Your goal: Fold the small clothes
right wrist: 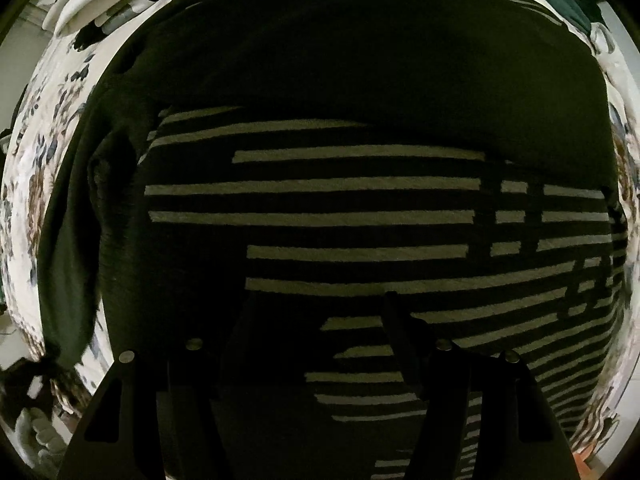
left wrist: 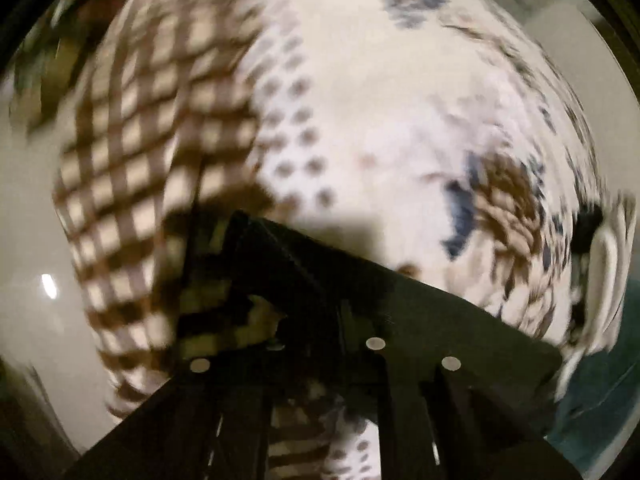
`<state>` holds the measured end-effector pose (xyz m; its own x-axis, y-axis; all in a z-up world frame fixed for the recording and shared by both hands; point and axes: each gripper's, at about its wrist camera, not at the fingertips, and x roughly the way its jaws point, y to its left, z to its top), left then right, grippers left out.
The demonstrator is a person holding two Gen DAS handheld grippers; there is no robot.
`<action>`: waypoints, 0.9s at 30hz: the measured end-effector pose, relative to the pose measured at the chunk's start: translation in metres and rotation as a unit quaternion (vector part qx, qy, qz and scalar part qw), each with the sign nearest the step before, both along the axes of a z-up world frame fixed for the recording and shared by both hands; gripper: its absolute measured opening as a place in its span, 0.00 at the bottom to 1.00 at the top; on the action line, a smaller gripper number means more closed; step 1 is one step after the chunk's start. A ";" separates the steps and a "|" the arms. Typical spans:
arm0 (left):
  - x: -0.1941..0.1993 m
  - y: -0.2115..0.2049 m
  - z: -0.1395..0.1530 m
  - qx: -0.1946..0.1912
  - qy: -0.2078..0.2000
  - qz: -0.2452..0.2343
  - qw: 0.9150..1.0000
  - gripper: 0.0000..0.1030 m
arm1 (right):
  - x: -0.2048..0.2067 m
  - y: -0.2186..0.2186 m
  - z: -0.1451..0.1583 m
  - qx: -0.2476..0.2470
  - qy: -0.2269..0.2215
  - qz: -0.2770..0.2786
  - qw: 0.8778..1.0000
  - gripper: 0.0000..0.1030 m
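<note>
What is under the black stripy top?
A flowery sheet peeks out around the black stripy top. Anything directly underneath the top is covered, so that cannot be seen.

checked cloth point(left wrist: 136, 152): brown and cream
bedsheet point(left wrist: 380, 92): white, blue-brown floral, grey dots
striped garment point(right wrist: 320, 216): black, pale stripes

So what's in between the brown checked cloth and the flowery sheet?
A strip of dotted white fabric lies between the brown checked cloth and the flowery sheet. It shows in the left wrist view, which is blurry.
</note>
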<state>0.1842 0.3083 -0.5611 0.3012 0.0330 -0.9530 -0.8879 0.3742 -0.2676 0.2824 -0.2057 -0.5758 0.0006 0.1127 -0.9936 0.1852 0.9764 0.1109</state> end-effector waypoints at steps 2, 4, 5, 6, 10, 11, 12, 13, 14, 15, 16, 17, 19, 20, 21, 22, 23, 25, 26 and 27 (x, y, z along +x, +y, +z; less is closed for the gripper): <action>0.017 -0.011 0.023 0.044 0.000 -0.041 0.998 0.06 | -0.006 0.000 0.001 0.005 -0.002 -0.006 1.000 0.64; 0.041 -0.028 0.048 0.085 -0.013 -0.090 0.992 0.06 | -0.010 -0.004 0.002 0.008 -0.006 -0.012 1.000 0.64; 0.053 -0.037 0.058 0.100 -0.019 -0.114 0.988 0.06 | -0.013 -0.006 0.003 0.010 -0.009 -0.018 1.000 0.64; 0.066 -0.050 0.069 0.117 -0.027 -0.140 0.983 0.06 | -0.016 -0.008 0.004 0.012 -0.011 -0.023 1.000 0.64; 0.128 -0.127 0.095 0.146 -0.067 -0.263 0.951 0.06 | -0.023 -0.022 0.007 0.021 -0.019 -0.051 0.998 0.64; 0.139 -0.147 0.095 0.140 -0.077 -0.286 0.945 0.06 | -0.026 -0.027 0.008 0.022 -0.021 -0.060 0.998 0.64; 0.150 -0.171 0.094 0.126 -0.086 -0.309 0.939 0.06 | -0.022 -0.033 0.010 0.022 -0.023 -0.065 0.997 0.64; 0.164 -0.205 0.090 0.102 -0.096 -0.339 0.930 0.06 | -0.025 -0.039 0.012 0.020 -0.025 -0.072 0.997 0.64; 0.171 -0.229 0.088 0.084 -0.103 -0.357 0.925 0.06 | -0.024 -0.046 0.013 0.018 -0.027 -0.077 0.997 0.64; 0.177 -0.248 0.087 0.070 -0.108 -0.370 0.920 0.06 | -0.026 -0.051 0.015 0.017 -0.028 -0.083 0.996 0.64; 0.185 -0.278 0.085 0.053 -0.113 -0.393 0.911 0.06 | -0.026 -0.058 0.017 0.015 -0.029 -0.090 0.995 0.64; 0.192 -0.299 0.084 0.042 -0.118 -0.409 0.904 0.06 | -0.030 -0.065 0.018 0.013 -0.031 -0.098 0.995 0.64; 0.202 -0.343 0.082 0.014 -0.126 -0.442 0.888 0.07 | -0.031 -0.080 0.021 0.007 -0.032 -0.108 0.994 0.64; 0.205 -0.359 0.082 0.007 -0.125 -0.453 0.883 0.08 | -0.030 -0.087 0.021 0.006 -0.031 -0.112 0.993 0.64; 0.207 -0.369 0.081 0.005 -0.123 -0.458 0.880 0.10 | -0.034 -0.094 0.020 0.007 -0.030 -0.120 0.992 0.64; 0.208 -0.373 0.080 0.008 -0.118 -0.460 0.880 0.11 | -0.035 -0.100 0.020 0.011 -0.028 -0.125 0.992 0.64; 0.210 -0.373 0.078 0.014 -0.107 -0.461 0.881 0.12 | -0.035 -0.106 0.020 0.018 -0.027 -0.131 0.991 0.64; 0.216 -0.362 0.070 0.022 -0.076 -0.460 0.884 0.31 | -0.040 -0.116 0.018 0.034 -0.028 -0.134 0.990 0.64; 0.216 -0.357 0.065 0.023 -0.062 -0.458 0.886 0.49 | -0.040 -0.114 0.018 0.046 -0.028 -0.133 0.990 0.64; 0.214 -0.342 0.062 0.028 -0.044 -0.450 0.891 0.56 | -0.027 -0.128 0.020 0.058 -0.029 -0.131 0.989 0.64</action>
